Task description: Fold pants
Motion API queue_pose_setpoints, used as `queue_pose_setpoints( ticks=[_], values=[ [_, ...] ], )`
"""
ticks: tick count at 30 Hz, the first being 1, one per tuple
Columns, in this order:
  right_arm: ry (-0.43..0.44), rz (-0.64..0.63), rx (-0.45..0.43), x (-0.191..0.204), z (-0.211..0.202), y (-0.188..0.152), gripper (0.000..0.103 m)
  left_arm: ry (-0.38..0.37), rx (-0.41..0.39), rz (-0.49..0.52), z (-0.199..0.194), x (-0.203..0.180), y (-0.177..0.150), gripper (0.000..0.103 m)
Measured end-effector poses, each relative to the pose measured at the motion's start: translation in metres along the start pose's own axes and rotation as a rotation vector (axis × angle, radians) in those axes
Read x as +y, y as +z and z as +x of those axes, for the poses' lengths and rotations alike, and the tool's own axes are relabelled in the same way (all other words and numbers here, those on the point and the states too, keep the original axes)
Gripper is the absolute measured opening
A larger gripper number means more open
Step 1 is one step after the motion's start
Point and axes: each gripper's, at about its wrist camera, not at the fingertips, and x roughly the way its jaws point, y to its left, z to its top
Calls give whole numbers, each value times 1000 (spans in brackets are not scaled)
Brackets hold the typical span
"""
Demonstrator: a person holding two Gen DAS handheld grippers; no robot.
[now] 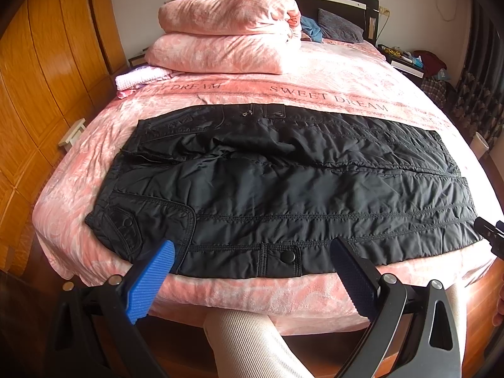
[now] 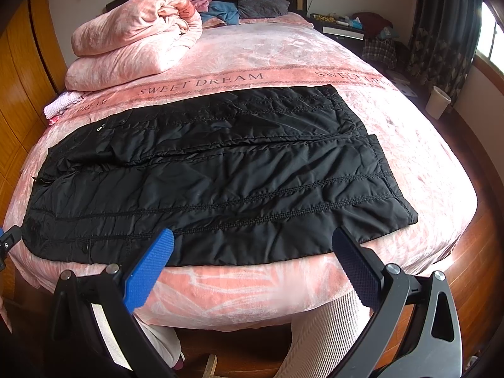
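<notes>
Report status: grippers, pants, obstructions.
Left gripper open, empty. Right gripper open, empty. Black quilted pants flat on the pink bedspread, legs side by side, unfolded. Nothing on them.

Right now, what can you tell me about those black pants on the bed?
The black pants are padded, shiny fabric with stitched seam lines, a zipper and snap buttons. They lie spread flat across the pink bedspread, waist to the left, leg ends to the right, slightly wrinkled, near edge along the bed's edge. Both grippers hover open just short of them.

"SWEET DREAM" along the pink bedspread (image 2: pixel 283 63)
</notes>
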Motion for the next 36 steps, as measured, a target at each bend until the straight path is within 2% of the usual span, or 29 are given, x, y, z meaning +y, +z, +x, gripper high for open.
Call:
queue_pose_setpoints(
  ticks=[36],
  values=[
    [-1, 2, 7, 0, 4, -1, 101, 2, 2, 2, 4, 1, -4, 99]
  ],
)
